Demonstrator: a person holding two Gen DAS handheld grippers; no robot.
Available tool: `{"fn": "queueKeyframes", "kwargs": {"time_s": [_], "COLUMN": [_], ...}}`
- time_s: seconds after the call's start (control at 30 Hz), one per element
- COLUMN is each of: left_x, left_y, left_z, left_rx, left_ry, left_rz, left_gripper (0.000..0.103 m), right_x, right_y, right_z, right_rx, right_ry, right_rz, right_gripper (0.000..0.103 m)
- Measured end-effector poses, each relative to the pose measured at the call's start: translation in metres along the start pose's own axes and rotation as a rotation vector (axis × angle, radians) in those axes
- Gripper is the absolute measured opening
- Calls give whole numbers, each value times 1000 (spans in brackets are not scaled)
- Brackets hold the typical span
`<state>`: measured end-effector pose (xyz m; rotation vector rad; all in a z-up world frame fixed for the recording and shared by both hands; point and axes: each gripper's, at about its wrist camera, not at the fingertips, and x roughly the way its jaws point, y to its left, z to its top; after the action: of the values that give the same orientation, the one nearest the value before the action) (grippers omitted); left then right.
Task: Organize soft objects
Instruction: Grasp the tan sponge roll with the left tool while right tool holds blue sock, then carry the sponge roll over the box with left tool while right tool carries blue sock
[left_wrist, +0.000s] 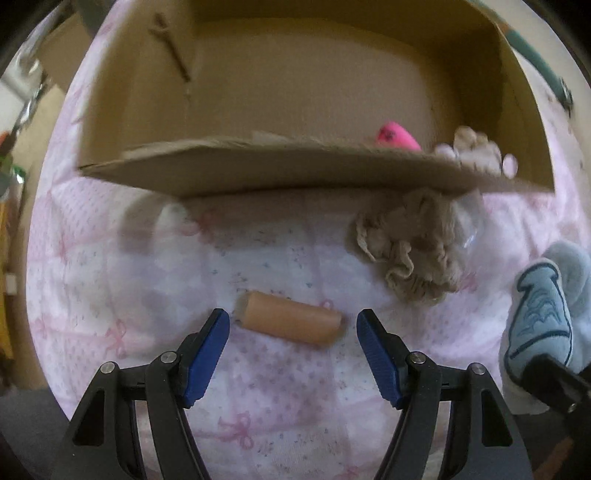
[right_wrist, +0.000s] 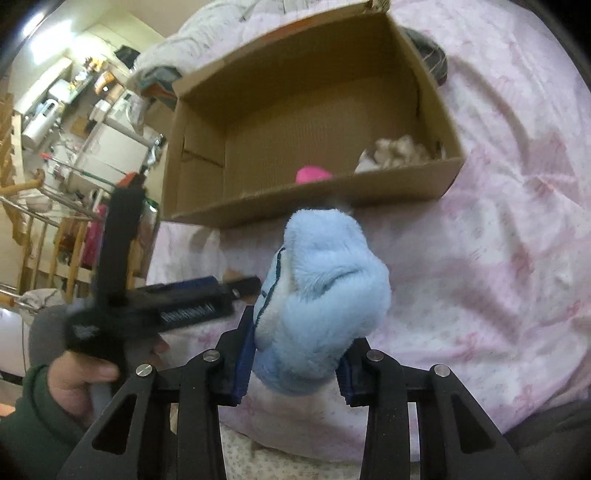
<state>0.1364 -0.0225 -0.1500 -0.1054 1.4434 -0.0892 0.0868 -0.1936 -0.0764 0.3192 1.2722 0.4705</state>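
Note:
A tan soft cylinder (left_wrist: 291, 323) lies on the pink bedspread, straight below my left gripper (left_wrist: 292, 319), whose blue pads stand open on either side of it without touching. A frilly beige scrunchie (left_wrist: 406, 254) rests against the front wall of the cardboard box (left_wrist: 295, 173). Inside the box are a pink item (right_wrist: 312, 173) and a beige bundle (right_wrist: 399, 151). My right gripper (right_wrist: 295, 365) is shut on a light blue plush toy (right_wrist: 321, 295), lifted in front of the box (right_wrist: 314, 199). The same plush toy (left_wrist: 543, 306) shows at the right edge of the left wrist view.
The pink bow-print bedspread (right_wrist: 498, 240) covers the whole surface. Folded bedding (right_wrist: 207, 33) and a dark cloth (right_wrist: 428, 48) lie behind the box. A person's hand (right_wrist: 85, 369) in a green sleeve holds the left gripper (right_wrist: 207, 291). Racks and shelves (right_wrist: 74, 166) stand beyond the bed's left edge.

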Motion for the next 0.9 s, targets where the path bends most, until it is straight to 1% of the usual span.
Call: {"fn": "queueKeyframes", "kwargs": {"time_s": [0.03,0.07,0.17,0.23,0.3,0.33,0.37,0.4,0.43,0.5,0.57,0.63,0.7,0.77,0.83,0.9], "left_x": [3,5,7,7,4,2,-1,-3,-5,-10,-13,-21,-32,-43,-53,-57], "left_y": [-4,-6,-11,-13,-14,-11,-8,-4,-1,7,10,16,21,25,28,38], "left_z": [-1,-2,-3,-4,-5,-6,-6,-7,-7,-8,-9,-12,-15,-18,-21,-22], "left_rx": [14,26,46,51,55,54,48,29,16,-13,-14,-7,-23,-33,-38,-45], "left_ry": [4,4,-18,-31,-45,-49,-54,-59,-61,-70,-82,-103,-121,-148,-173,-174], "left_rz": [11,26,67,72,78,81,83,71,62,30,30,46,24,20,31,60], "left_gripper": [62,53,44,42,35,25,19,17,10,10,9,9,9,9,9,9], "right_x": [2,6,11,9,8,10,11,10,12,11,9,8,6,3,1,-1], "right_y": [-5,-12,-17,-14,-12,-11,-12,-12,-13,-14,-14,-15,-17,-19,-20,-21], "right_z": [-1,-4,-4,-1,1,2,1,0,1,1,2,2,2,0,0,0], "right_rx": [25,55,80,70,61,61,65,68,70,74,79,82,84,84,85,89], "right_ry": [6,13,26,14,3,2,3,4,4,-1,-10,-14,-17,-22,-28,-32], "right_rz": [19,30,26,31,30,29,29,28,25,25,30,35,38,40,37,33], "right_gripper": [39,39,39,39,39,39,39,39,39,39,40,40,40,40,40,40]}}
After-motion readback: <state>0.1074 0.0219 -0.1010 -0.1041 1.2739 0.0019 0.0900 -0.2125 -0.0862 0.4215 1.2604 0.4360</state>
